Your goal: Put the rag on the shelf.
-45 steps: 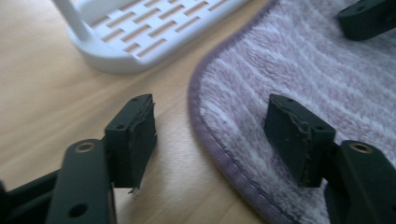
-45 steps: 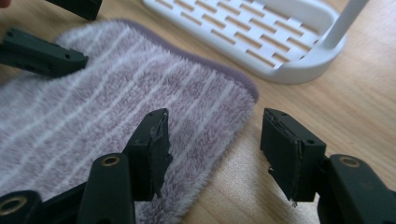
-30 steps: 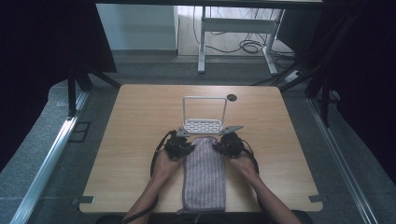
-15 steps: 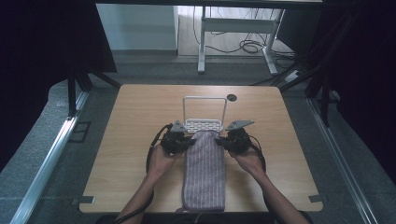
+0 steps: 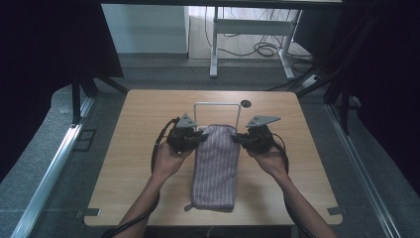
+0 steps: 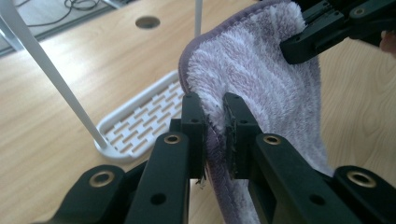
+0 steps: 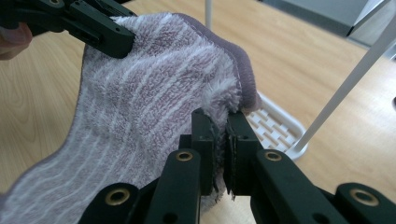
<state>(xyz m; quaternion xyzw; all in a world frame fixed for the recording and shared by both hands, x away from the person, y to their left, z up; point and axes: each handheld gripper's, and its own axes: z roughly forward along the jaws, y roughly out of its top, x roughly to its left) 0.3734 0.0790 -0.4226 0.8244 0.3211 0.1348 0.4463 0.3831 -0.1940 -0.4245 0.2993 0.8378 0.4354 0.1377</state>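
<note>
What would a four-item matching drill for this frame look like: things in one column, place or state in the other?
Things:
1. towel
2. rack
3. left claw
4. hole

Place or state:
a. white, standing behind the towel's far edge
b. dark and round, near the table's far edge
c. striped purple, far end lifted, near end on the table
d. shut on the towel's far left corner

Pairs: 1-c, 2-a, 3-d, 4-b

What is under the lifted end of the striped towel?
Under the towel sits the white slotted base of a wire rack on the table; the towel covers the base's far side.
</note>
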